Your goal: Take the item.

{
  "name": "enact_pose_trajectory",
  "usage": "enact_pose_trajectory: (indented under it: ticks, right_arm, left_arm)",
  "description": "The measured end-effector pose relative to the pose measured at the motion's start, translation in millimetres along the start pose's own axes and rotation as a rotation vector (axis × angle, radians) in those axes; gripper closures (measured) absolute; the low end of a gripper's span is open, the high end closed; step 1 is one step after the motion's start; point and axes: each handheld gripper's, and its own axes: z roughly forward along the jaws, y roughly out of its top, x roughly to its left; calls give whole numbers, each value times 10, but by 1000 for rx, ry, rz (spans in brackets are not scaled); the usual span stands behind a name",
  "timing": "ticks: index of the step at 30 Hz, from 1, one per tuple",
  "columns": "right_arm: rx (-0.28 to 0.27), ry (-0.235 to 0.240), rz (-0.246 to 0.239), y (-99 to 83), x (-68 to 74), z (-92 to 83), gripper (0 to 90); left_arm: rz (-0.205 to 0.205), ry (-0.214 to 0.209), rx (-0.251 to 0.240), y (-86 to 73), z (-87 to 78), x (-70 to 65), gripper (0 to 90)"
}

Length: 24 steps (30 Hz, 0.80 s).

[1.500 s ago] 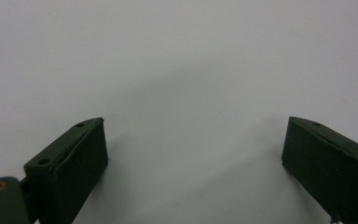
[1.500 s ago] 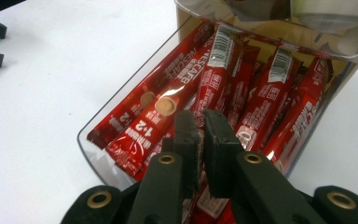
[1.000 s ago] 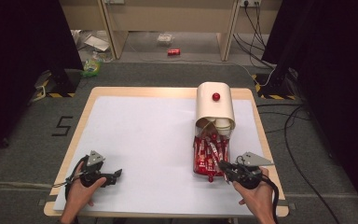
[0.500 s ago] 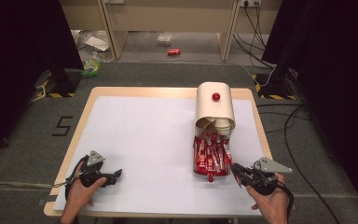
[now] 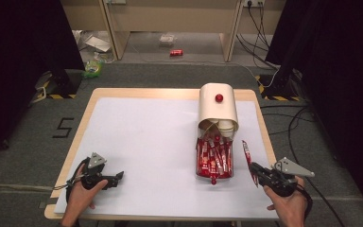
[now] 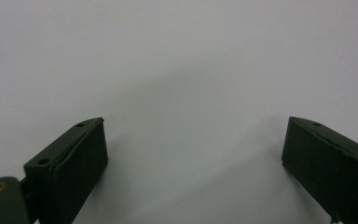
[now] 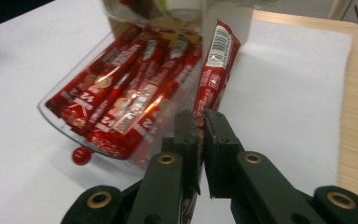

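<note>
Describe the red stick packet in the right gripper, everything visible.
The red stick packet is a long, narrow sachet of glossy red foil with white print and a barcode panel near its far end. The right gripper is shut on its near end, jaws pinching it flat. It sticks out forward from the jaws, clear of the transparent drawer full of like packets, just right of it over the white table cover. In the high view it slants toward the drawer. Nothing else visibly touches it.

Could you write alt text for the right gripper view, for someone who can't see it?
The right gripper pinches one red sachet between its black jaws, beside a clear tray of similar red sachets on a white table.
</note>
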Motion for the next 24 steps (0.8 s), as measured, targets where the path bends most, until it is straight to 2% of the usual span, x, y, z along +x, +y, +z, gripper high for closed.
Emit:
enact_pose_trajectory:
  ticks: [14, 24]
  right_arm:
    - [22, -69, 50, -129, -306, 102, 848]
    - [35, -83, 67, -153, -424, 227, 848]
  left_arm:
    - [0, 0, -1, 0, 0, -1, 59]
    - [0, 1, -1, 0, 0, -1, 59]
